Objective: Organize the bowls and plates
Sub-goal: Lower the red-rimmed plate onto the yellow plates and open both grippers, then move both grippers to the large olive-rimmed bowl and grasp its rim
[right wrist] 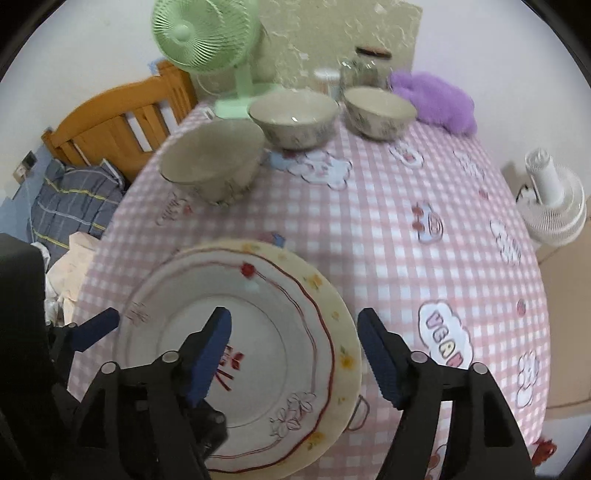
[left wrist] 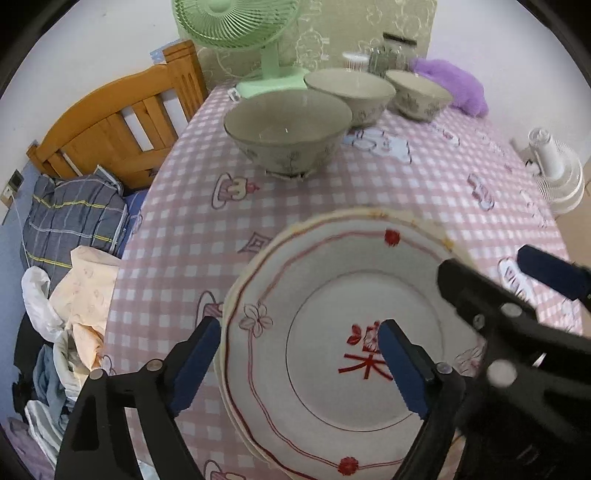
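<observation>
Two stacked plates (left wrist: 332, 369) lie at the surface's (left wrist: 369, 192) near edge, three bowls (left wrist: 288, 129) behind. Left claw (left wrist: 299, 369) and right claw (right wrist: 295, 358) each straddle a rim, spread, pads clear.

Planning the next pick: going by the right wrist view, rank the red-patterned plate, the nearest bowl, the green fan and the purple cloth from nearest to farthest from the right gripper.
From the right gripper, jaws open:
1. Red-patterned plate, directly under its fingers, stacked on a yellow-flowered plate.
2. Nearest bowl, mid-table, left.
3. and 4. Green fan, far left, and purple cloth, far right: both at the table's back edge, too close to call.
</observation>
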Motion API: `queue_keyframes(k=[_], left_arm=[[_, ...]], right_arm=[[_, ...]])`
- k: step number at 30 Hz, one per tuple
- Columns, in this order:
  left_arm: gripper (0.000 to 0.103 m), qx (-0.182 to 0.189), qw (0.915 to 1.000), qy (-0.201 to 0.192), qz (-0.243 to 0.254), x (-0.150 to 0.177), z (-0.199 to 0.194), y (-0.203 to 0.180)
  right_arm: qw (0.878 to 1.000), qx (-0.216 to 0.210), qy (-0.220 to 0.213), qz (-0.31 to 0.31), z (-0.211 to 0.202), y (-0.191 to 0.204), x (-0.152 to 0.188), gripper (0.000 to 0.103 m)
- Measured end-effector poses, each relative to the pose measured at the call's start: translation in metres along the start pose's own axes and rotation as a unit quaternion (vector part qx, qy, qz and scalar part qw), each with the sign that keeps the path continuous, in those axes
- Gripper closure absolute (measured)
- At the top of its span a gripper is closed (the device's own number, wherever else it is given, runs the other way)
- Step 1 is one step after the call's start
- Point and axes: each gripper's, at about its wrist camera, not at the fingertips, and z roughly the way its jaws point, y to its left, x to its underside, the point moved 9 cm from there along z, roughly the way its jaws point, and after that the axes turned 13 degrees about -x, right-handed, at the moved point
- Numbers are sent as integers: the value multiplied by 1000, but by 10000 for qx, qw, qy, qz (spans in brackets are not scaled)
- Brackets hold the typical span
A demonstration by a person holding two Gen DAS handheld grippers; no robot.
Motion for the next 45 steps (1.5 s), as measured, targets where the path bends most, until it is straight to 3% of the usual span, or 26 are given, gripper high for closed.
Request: queue_keyframes(k=[5, 13, 20, 23, 27, 35, 38, 41, 45], left_arm=[[10, 107, 9994, -249, -208, -24, -19, 11], [10, -200, 9979, -490, -377, -66, -23, 25], [12, -366, 9934, -749, -782, -115, -3, 36], [18, -417, 9930, -647, -897, -130, 14, 41], [19, -597, 9918, -665, -912, -145, 27, 47], [20, -812, 9902, -772, -838, -170, 52, 51], [21, -715, 9912, -734, -843, -173, 66, 50], [25, -688, 9914, -637, -911, -172, 79, 51], [36, -752, 9917, -543, -890, -169, 93, 51]], right_arm=[[9998, -176, -26, 31, -8, 11, -16, 27], [9986, -501, -135, 91, -7, 18, -56, 27], [9983, -454, -360, -89, 11, 17, -110, 27], [9978, -277, -488, -343, 24, 18, -131, 27], [9976, -410, -474, -288, 44, 15, -149, 27], [9976, -541, -421, -129, 77, 7, -174, 27], [9978, -507, -421, -71, 88, 5, -179, 27], [9979, -480, -425, 22, 99, 1, -178, 28], [9976, -513, -467, -28, 113, 0, -176, 36]])
